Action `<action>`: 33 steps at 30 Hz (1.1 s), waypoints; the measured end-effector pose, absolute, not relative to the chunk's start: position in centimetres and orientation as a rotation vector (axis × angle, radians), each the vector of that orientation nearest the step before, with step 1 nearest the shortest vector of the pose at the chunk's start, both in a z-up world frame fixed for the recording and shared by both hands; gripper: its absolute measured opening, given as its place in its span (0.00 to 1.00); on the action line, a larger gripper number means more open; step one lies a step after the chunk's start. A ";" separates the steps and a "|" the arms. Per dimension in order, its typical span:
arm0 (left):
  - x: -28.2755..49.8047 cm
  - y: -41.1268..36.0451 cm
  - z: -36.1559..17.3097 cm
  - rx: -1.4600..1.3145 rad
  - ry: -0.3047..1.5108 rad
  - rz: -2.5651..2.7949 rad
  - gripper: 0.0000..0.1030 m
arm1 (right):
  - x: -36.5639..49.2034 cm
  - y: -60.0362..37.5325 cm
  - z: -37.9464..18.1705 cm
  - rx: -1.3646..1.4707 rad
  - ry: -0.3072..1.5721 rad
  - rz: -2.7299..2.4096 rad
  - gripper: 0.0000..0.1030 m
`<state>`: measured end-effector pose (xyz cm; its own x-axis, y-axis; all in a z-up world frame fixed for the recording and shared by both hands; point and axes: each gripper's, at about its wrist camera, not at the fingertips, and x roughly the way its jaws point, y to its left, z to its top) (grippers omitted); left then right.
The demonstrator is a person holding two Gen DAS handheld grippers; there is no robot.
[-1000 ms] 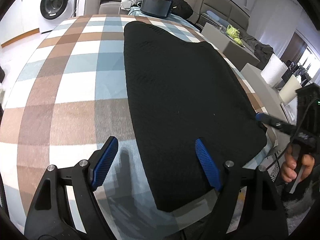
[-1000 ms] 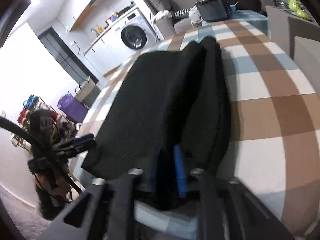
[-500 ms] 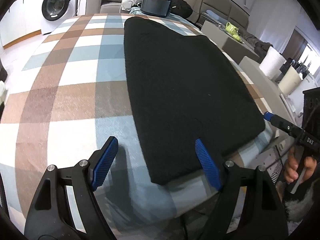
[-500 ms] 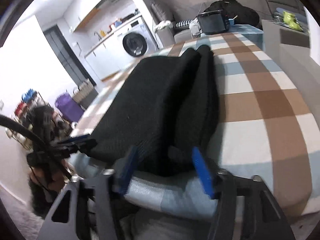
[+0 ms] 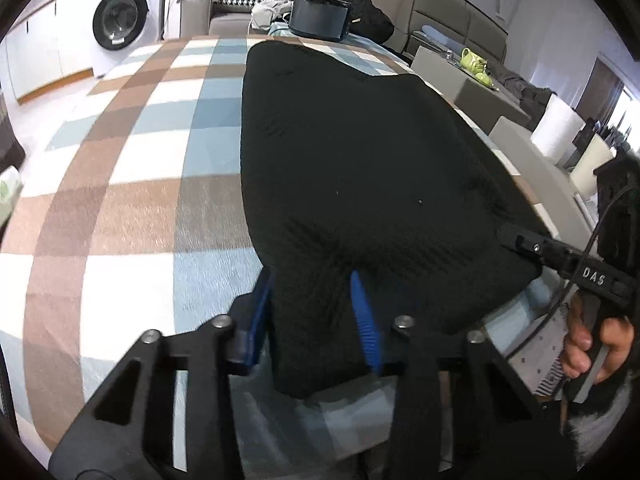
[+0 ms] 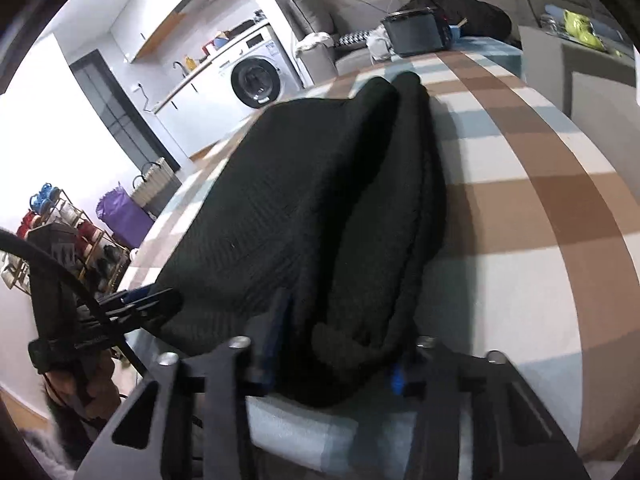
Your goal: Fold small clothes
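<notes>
The black garment (image 5: 360,168) lies lengthwise on the checked surface (image 5: 132,184), its near end reaching the front edge closest to both cameras. In the right wrist view it (image 6: 304,208) shows a long fold along its right side, with a rolled hem bunched at the near corner.

The left gripper (image 5: 316,312) is clamped on the garment's near left corner: its blue pads (image 5: 363,320) press in from either side and the cloth bulges up between them. The gripper points forward along the surface, held low and roughly level with the edge.

The right gripper (image 6: 332,344) grips the near right corner, its dark fingers closed in on the thick folded cloth, blue pad (image 6: 396,376) just showing under the hem. It too sits low at the edge, aimed along the garment's length. In the left wrist view the right gripper (image 5: 520,240) reaches onto the garment's right corner, with the person's right hand (image 5: 592,344) wrapped around its handle below the surface edge. In the right wrist view the left gripper (image 6: 148,300) meets the opposite corner.

Beyond the far end sit a dark box (image 5: 320,20), a washing machine (image 5: 120,20) and a grey sofa (image 5: 452,4).
</notes>
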<state>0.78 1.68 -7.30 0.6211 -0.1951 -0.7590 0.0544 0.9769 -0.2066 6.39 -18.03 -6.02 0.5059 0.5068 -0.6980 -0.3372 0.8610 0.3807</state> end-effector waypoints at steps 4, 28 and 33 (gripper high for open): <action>2.0 2.0 -6.8 -0.149 0.879 -0.123 0.26 | 7.5 -17.6 -6.2 0.208 0.909 0.517 0.31; 15.2 5.8 -5.8 -0.107 0.855 -0.066 0.26 | 18.5 -11.9 -5.8 0.150 0.971 0.493 0.33; 15.0 6.6 -6.4 -0.137 0.846 -0.074 0.26 | 18.5 -12.1 -5.9 0.141 0.954 0.502 0.38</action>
<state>15.00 6.61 -6.38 0.6607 -0.1193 -0.7411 0.0106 0.9887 -0.1497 18.47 -12.08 -5.95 0.4739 0.4701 -0.7446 -0.3480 0.8767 0.3320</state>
